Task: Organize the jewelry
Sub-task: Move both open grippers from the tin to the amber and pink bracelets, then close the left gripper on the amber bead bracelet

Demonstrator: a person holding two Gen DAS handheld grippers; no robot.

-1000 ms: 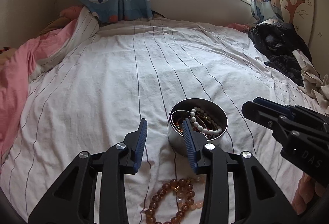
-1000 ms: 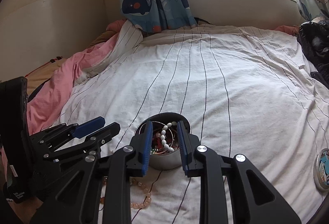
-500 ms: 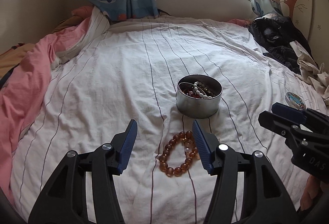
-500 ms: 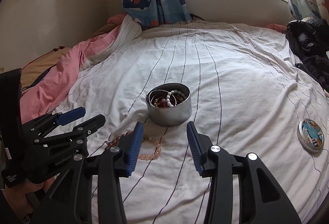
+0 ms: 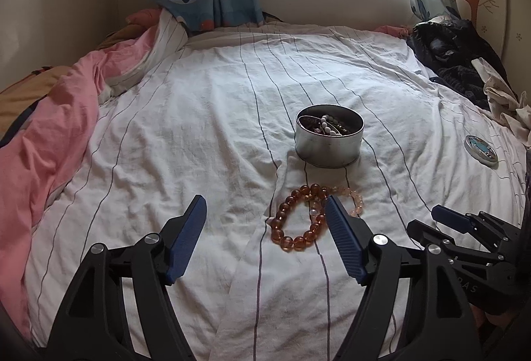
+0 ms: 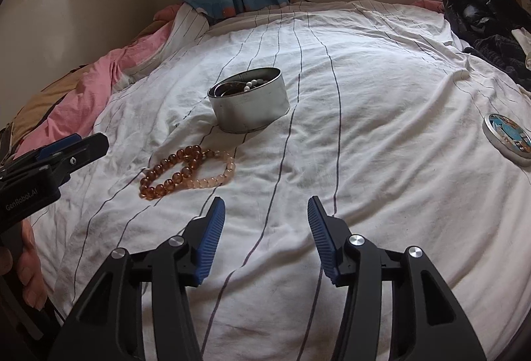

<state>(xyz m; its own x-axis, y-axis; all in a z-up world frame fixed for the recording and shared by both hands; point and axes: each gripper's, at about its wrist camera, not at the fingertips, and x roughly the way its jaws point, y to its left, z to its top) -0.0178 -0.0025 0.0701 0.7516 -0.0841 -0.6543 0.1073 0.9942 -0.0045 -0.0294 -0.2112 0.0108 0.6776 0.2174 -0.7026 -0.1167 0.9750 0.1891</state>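
Left gripper (image 5: 265, 206): jaws wide apart, empty; body reads "GenRobot.AI".
Right gripper (image 6: 265, 206): jaws apart, empty.
Amber bracelet (image 5: 298, 217): on bed (image 5: 199, 128), just before tin (image 5: 328, 142).
Tin: holds white beads.

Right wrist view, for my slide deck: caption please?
Open right gripper above striped bedsheet; round metal tin and amber bead bracelet ahead.

Both the left gripper (image 5: 264, 205) and right gripper (image 6: 265, 206) hover with fingers spread wide, holding nothing.
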